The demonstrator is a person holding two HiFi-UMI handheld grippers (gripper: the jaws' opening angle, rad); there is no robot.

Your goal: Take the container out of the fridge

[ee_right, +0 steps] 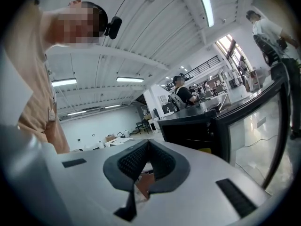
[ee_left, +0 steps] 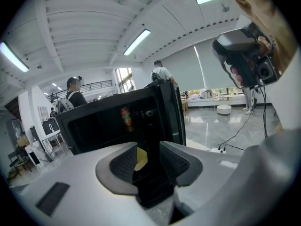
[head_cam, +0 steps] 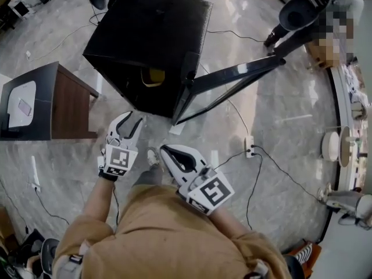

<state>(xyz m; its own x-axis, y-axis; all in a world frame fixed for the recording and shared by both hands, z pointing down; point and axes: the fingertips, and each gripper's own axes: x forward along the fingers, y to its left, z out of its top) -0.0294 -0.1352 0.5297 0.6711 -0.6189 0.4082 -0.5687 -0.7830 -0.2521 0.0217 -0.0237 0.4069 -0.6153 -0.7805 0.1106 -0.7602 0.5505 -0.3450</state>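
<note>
Head view looks down on the black fridge (head_cam: 145, 39) standing on the floor (head_cam: 279, 115), its door (head_cam: 238, 71) swung wide open. The yellow container (head_cam: 152, 77) sits low inside, just behind the open front. The left gripper (head_cam: 132, 120) hangs short of that opening with its jaws apart and nothing pressed between them; in the left gripper view the container shows only far off through the gap. The right gripper (head_cam: 164, 150) is nearer the person's body, its jaws together and empty. Only a small curved part of the container is visible, so its full shape and long axis cannot be told. What shows reads as a rounded edge facing the fridge's mouth. It looks like a stiff, smooth plastic tub, probably light unless filled, and likely slippery against the ribbed pads. The near rim or front wall seems the sensible place to pinch, since the sides are shut in by the dark interior. A firm grip and a level pull straight out would guard against spilling or catching on the frame.
</note>
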